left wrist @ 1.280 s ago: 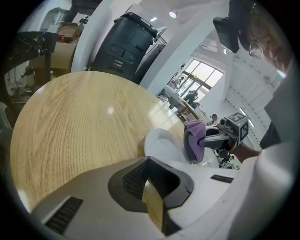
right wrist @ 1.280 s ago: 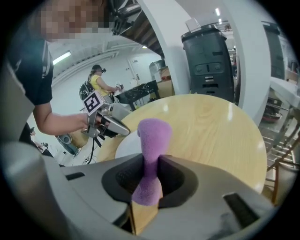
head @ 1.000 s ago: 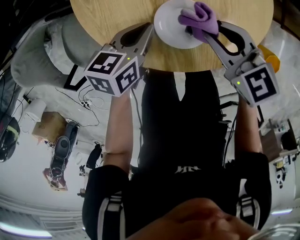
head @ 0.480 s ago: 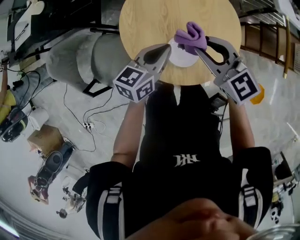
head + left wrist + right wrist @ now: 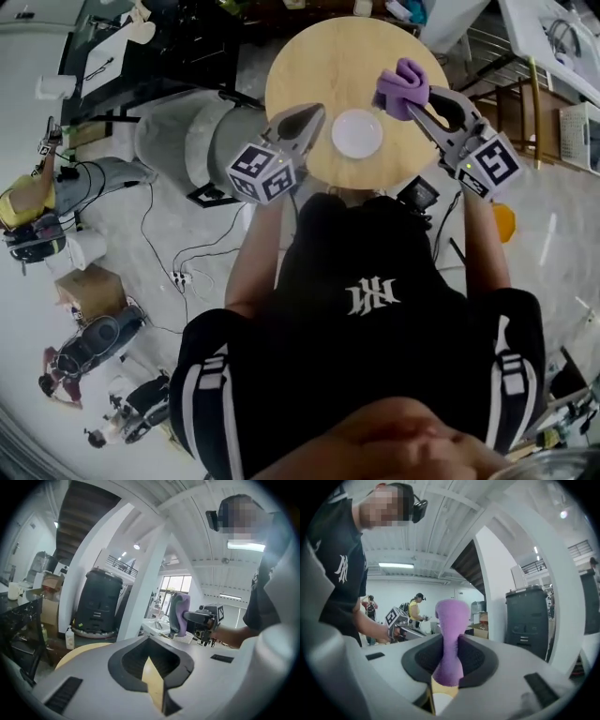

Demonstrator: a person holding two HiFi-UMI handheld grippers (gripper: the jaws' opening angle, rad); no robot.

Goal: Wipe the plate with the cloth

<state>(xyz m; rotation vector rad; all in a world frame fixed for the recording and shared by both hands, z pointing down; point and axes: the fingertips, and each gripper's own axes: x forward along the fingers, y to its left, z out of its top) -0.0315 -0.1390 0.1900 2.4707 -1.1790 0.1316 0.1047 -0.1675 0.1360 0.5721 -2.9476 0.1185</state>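
The plate (image 5: pixel 357 133) lies flat and bare on the round wooden desk (image 5: pixel 319 56), on the side nearer the person, and neither gripper touches it. The purple cloth (image 5: pixel 405 89) is off the plate. In the head view it shows up and to the right of it, bunched in a thick fold.

The right gripper (image 5: pixel 417 105) has the cloth. Its own view shows the jaws closed on the lower part of the fold, with the rounded upper end standing up out of them. A strip of the desk shows beneath.

The left gripper (image 5: pixel 317 112) is at the plate's left, and the plate sits between the two grippers in the head view. Its jaws are fully closed with nothing in them, and only a sliver of desk shows through the gap behind the tips. Seen from this gripper, the right gripper holds the cloth up in the air against the room, well clear of the desk.

Both grippers point roughly level, away from the person, who stands at the desk's near edge in a black shirt.

A large grey cushion (image 5: pixel 187 131) rests against the desk's left side. Cables (image 5: pixel 164 239) trail over the floor by a cardboard box (image 5: pixel 89 291). A person in yellow (image 5: pixel 28 202) is at the far left.
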